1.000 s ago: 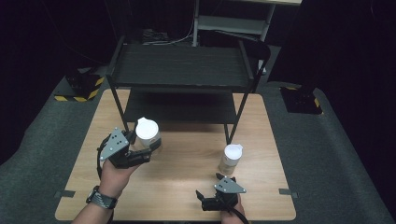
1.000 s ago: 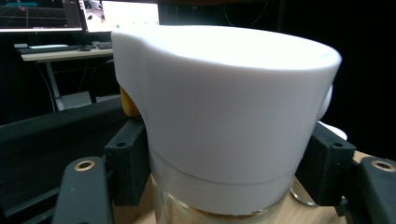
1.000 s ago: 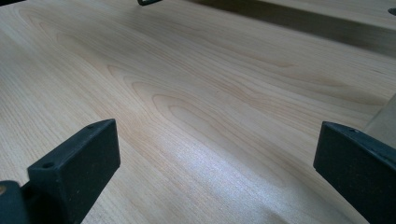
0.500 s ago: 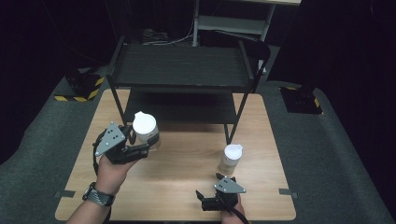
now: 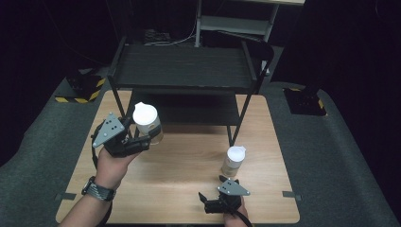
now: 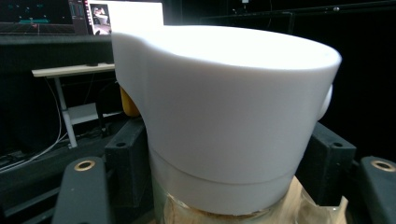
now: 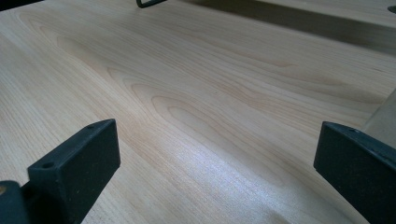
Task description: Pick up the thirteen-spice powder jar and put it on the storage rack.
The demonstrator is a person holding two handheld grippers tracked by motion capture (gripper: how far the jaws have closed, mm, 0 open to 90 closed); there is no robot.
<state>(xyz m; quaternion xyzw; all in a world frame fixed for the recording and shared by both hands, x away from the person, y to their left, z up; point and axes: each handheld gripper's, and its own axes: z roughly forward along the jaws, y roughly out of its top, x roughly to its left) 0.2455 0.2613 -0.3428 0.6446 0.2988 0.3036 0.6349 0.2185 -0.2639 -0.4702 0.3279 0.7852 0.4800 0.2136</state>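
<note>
jar [image 5: 148,124] higher, left fingers [image 6: 128,170] clamped

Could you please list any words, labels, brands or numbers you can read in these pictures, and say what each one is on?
No text can be read.
The two white-lidded bottles, one held and one standing on the table: no label or print can be made out.
Monitor behind the held bottle in the left gripper view: lit graphics, too small and blurred to read.
Yellow-and-black hazard stripes on the floor: a pattern, no words.
</note>
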